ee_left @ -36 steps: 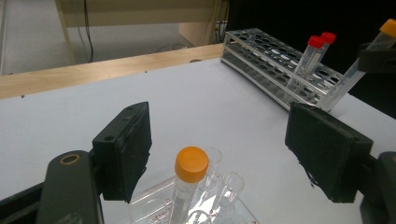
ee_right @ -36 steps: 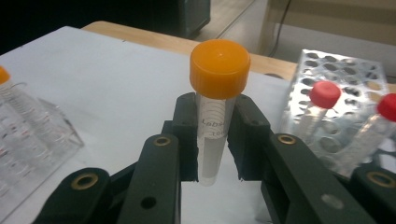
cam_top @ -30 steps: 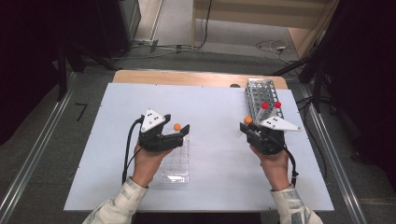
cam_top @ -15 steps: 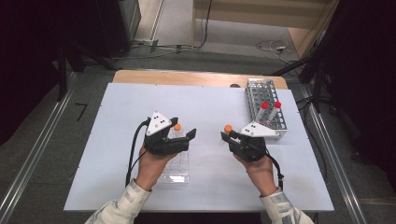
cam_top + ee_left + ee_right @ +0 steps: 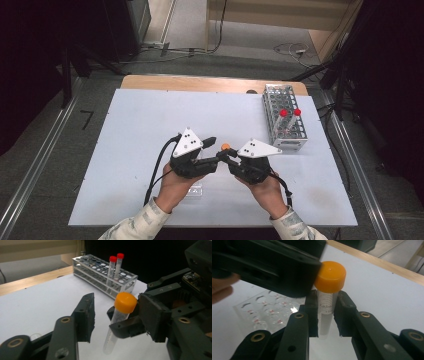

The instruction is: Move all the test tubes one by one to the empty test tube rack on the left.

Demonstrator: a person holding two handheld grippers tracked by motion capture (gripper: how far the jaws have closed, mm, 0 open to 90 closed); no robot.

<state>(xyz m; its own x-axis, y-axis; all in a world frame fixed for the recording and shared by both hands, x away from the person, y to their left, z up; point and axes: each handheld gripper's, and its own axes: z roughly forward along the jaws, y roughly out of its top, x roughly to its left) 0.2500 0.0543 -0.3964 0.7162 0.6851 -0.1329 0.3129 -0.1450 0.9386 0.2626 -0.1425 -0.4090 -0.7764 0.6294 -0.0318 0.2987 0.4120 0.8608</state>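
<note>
A clear tube (image 5: 325, 322) with an orange cap (image 5: 330, 276) stands upright in my right gripper (image 5: 327, 312), whose jaws are shut on its body just under the cap. In the high view the two grippers meet at the table's middle, the cap (image 5: 225, 146) between them. My left gripper (image 5: 118, 315) faces the right gripper (image 5: 125, 327). Its jaws have just been closing and stand either side of the cap (image 5: 125, 302): one jaw is at the cap's edge, the other still apart from it.
A metal tube rack (image 5: 284, 117) stands at the right back of the white table top (image 5: 140, 125), holding two red-capped tubes (image 5: 282, 114). A clear plastic tray (image 5: 192, 190) lies under the left hand near the front edge.
Both hands have moved toward each other to the table's middle, the right one carrying the orange-capped tube away from the rack. The left jaws have narrowed around the cap.
</note>
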